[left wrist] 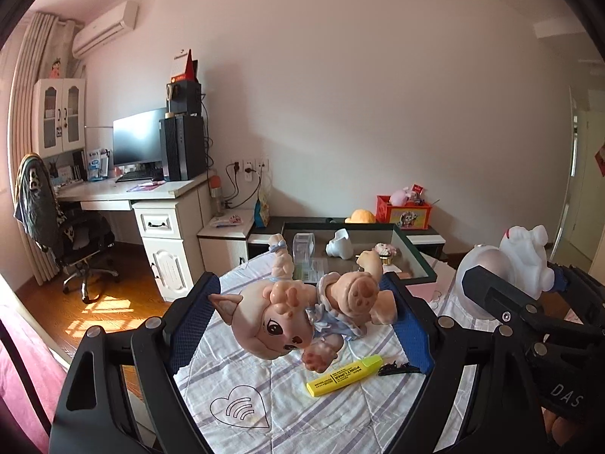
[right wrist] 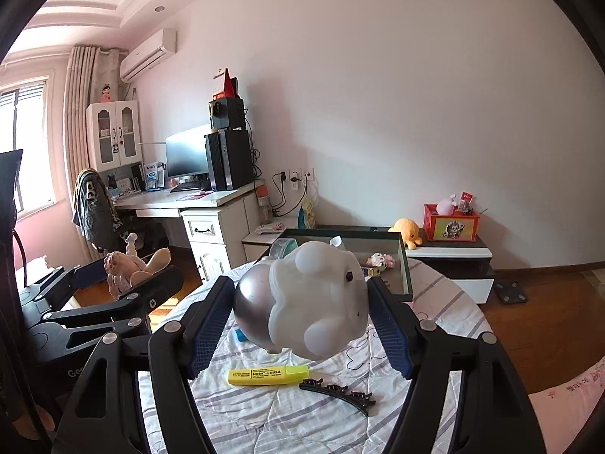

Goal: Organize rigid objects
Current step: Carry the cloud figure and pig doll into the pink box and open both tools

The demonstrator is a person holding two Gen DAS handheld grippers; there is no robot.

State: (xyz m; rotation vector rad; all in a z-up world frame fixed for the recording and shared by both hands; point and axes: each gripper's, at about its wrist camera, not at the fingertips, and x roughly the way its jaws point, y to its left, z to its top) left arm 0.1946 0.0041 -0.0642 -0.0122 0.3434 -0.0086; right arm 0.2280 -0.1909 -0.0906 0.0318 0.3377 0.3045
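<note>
My left gripper [left wrist: 302, 302] is shut on a pink pig doll [left wrist: 298, 314] in a blue dress and holds it in the air above the bed. My right gripper [right wrist: 300, 302] is shut on a white toy with a silver round body [right wrist: 306, 302], also held above the bed. That toy shows at the right in the left wrist view [left wrist: 506, 261]. The pig doll shows at the left in the right wrist view [right wrist: 132, 265]. A dark open tray [right wrist: 404, 265] lies ahead on the bed, holding a few small toys.
A yellow highlighter [right wrist: 268, 374] and a black hair clip [right wrist: 340, 391] lie on the striped bed sheet [right wrist: 283, 416] below the grippers. A red toy box [right wrist: 452, 223] and a yellow plush [right wrist: 406, 230] sit on a low cabinet behind. A desk with a computer stands at the left.
</note>
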